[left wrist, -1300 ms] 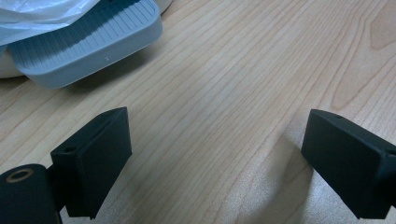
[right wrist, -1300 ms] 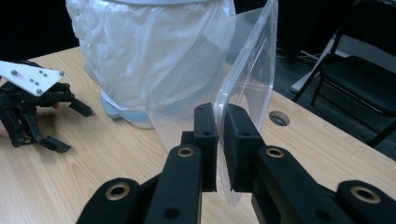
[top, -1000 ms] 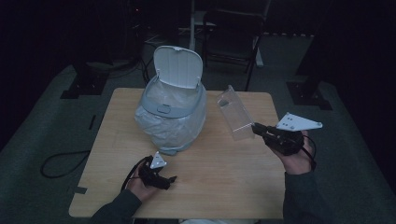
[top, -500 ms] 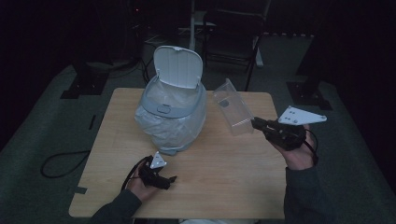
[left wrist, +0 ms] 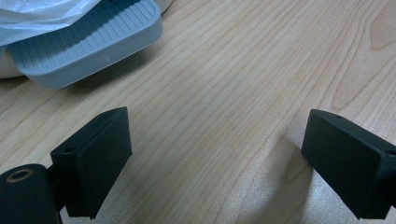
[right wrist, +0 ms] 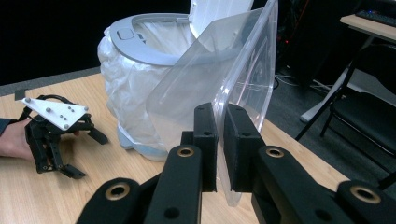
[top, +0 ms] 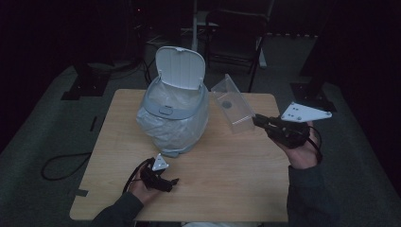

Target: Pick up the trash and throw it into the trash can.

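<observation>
Right gripper view: right gripper [right wrist: 219, 140] clamped on clear box [right wrist: 219, 88] edge, raised beside bin [top: 174, 118] (lid up); left gripper [left wrist: 215, 158] spread wide on table [left wrist: 243, 70]

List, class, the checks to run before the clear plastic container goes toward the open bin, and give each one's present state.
1. Bin lid raised: ok.
2. Liner bag fitted in the bin: ok.
3. Right tongs clamped on the clear container wall: ok.
4. Container empty: cannot tell.
5. Left tongs open, resting on the table, apart from the container: ok.
</observation>
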`<state>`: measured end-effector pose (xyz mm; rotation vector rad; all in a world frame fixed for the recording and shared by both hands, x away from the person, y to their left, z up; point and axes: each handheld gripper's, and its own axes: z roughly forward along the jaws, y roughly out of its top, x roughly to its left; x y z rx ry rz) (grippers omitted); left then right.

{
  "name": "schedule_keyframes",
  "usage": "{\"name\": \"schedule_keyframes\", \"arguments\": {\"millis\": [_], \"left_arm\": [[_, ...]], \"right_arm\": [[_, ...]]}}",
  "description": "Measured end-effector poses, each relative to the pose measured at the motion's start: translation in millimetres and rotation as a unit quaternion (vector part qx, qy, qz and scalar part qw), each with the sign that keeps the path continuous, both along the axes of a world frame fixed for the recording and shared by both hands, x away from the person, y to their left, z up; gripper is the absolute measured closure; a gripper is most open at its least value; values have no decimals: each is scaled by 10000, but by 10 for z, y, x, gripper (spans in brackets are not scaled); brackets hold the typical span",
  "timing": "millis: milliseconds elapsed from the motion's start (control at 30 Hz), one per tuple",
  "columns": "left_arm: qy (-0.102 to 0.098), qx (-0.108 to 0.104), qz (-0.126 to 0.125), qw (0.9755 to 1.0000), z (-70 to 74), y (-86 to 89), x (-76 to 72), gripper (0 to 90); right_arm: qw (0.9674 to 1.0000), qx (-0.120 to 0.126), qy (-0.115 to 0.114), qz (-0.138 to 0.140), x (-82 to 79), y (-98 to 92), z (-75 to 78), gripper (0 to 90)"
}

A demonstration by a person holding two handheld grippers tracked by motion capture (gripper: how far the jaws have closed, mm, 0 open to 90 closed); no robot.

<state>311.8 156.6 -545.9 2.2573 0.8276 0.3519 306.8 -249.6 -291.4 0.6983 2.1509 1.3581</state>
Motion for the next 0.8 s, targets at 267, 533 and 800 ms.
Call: {"name": "schedule_keyframes", "arguments": {"millis": [267,533,800], "left_arm": [[-1,2,0,10000,0,0,0,92],[3,2,-2,10000,0,0,0,93],[5,6,-4,10000,1,1,0,93]], "right_arm": [[10000,-30,-31,51,14,45,73,840],[9999,-29,-66,99,41,63,130,840],[9999,16,-69,150,107,84,178,840]]}}
